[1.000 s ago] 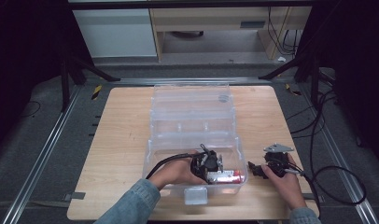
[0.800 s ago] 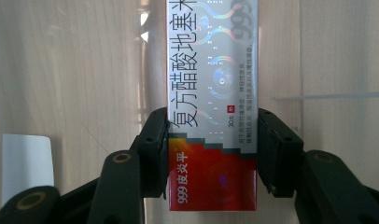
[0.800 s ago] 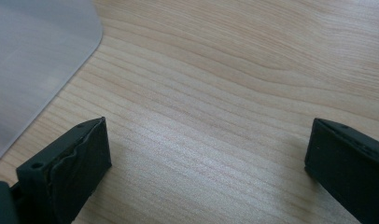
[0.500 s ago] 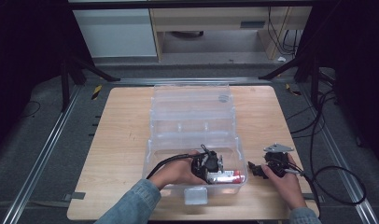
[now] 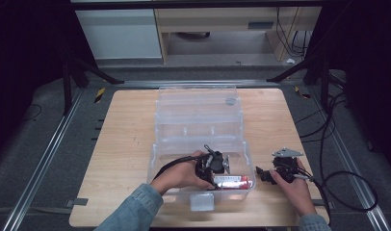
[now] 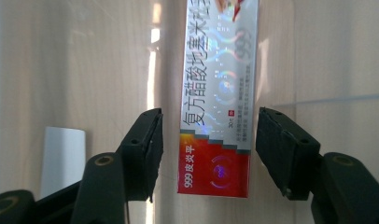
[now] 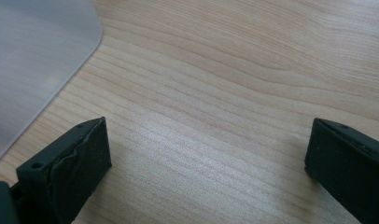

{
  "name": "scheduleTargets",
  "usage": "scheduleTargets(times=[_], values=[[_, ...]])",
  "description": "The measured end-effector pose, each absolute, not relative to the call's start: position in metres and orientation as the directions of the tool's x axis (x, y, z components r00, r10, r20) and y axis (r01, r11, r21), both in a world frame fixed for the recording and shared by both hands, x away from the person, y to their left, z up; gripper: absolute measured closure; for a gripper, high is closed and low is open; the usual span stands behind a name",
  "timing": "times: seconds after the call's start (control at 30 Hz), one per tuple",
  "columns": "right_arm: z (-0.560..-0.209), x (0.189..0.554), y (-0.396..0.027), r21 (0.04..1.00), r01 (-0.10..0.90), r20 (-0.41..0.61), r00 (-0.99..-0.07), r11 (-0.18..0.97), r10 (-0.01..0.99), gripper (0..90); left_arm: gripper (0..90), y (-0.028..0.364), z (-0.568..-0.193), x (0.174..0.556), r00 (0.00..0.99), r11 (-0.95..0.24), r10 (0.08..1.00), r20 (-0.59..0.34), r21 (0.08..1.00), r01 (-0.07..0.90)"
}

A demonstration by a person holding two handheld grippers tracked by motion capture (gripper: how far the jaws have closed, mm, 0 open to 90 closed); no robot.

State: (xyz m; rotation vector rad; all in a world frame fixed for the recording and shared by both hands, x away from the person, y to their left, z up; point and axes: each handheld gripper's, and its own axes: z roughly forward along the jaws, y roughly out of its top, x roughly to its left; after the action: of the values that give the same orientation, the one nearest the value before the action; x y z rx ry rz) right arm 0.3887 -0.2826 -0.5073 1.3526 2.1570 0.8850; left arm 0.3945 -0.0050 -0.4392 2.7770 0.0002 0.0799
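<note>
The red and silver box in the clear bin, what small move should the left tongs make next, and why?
Probably lift the left tongs straight up and away. Their jaws have just been opening, with gaps on both sides of the box, which lies in the bin.

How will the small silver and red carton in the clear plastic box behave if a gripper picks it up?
The carton looks like thin cardboard, so probably light and easy to crush. Its flat sides suggest it will not roll. The glossy print may be slightly slippery against the left gripper, whose jaws have just been opening around it.

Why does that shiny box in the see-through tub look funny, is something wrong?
Nothing stands out. The ointment box lies flat and undamaged in the clear tub. The left gripper has just been opening around it, pads apart from its sides.
</note>
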Motion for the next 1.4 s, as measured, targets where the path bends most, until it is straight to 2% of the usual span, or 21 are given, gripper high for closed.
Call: scheduleTargets(times=[0.4,0.53,0.7,0.87,1.03,1.13,1.23,1.4], values=[[-0.507,0.389,-0.283,0.716,0.622,-0.032,-0.423,0.316,0.905,0.5,35.6,0.009,-0.414,0.382,0.989,-0.894,0.071,0.133,0.447,0.004],[-0.507,0.389,-0.283,0.717,0.621,-0.033,-0.424,0.317,0.905,0.5,34.2,0.017,-0.406,0.377,0.986,-0.859,0.104,0.129,0.511,0.024],[-0.507,0.389,-0.283,0.716,0.621,-0.033,-0.427,0.319,0.904,0.5,32.5,0.026,-0.401,0.374,0.983,-0.855,0.128,0.129,0.517,0.043],[-0.507,0.389,-0.283,0.717,0.619,-0.033,-0.430,0.321,0.902,0.5,28.8,0.042,-0.391,0.371,0.975,-0.820,0.177,0.130,0.568,0.073],[-0.507,0.389,-0.283,0.717,0.619,-0.033,-0.430,0.321,0.902,0.5,29.4,0.056,-0.387,0.369,0.969,-0.790,0.217,0.120,0.604,0.102],[-0.507,0.389,-0.283,0.717,0.619,-0.033,-0.430,0.321,0.902,0.5,30.1,0.068,-0.386,0.362,0.967,-0.746,0.232,0.107,0.657,0.107],[-0.507,0.389,-0.283,0.716,0.619,-0.033,-0.430,0.321,0.902,0.5,31.1,0.074,-0.386,0.357,0.963,-0.748,0.236,0.128,0.656,0.096],[-0.507,0.388,-0.283,0.715,0.621,-0.032,-0.429,0.321,0.903,0.6,29.5,0.085,-0.385,0.345,0.943,-0.743,0.291,0.159,0.658,0.119]])
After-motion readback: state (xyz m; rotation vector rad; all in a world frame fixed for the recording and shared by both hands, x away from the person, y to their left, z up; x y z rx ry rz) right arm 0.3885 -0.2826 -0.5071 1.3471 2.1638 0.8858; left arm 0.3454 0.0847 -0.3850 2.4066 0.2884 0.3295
